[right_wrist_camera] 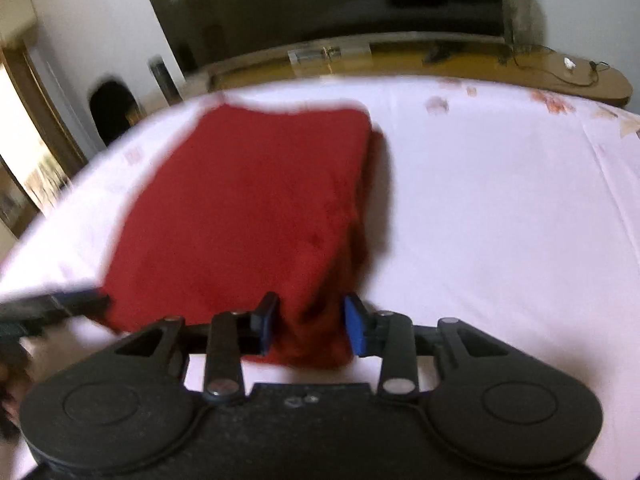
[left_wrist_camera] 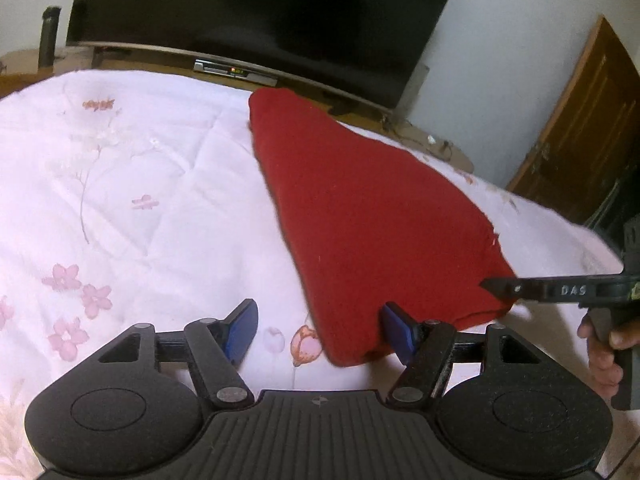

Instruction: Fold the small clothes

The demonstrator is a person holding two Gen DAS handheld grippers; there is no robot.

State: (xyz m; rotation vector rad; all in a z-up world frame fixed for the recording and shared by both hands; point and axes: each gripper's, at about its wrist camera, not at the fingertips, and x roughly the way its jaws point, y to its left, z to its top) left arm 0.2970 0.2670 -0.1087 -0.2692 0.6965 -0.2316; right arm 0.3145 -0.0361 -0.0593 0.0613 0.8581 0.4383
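Note:
A red cloth (left_wrist_camera: 360, 216) lies folded on the white floral bed sheet (left_wrist_camera: 120, 184). My left gripper (left_wrist_camera: 320, 330) is open, its right blue pad (left_wrist_camera: 398, 330) touching the cloth's near left corner, the left pad over bare sheet. The right gripper (left_wrist_camera: 496, 286) comes in from the right at the cloth's near right corner. In the right wrist view the cloth (right_wrist_camera: 248, 208) is blurred; my right gripper (right_wrist_camera: 310, 328) has its jaws partly closed around the bunched near right edge, a gap showing each side. The left gripper's tip (right_wrist_camera: 76, 300) shows at the left.
A large dark TV (left_wrist_camera: 272, 12) stands on a wooden stand (right_wrist_camera: 440, 60) beyond the bed's far edge. A wooden door (left_wrist_camera: 588, 120) is at the right. A hand (left_wrist_camera: 604, 344) holds the right gripper's handle. Cables lie on the stand (right_wrist_camera: 576, 72).

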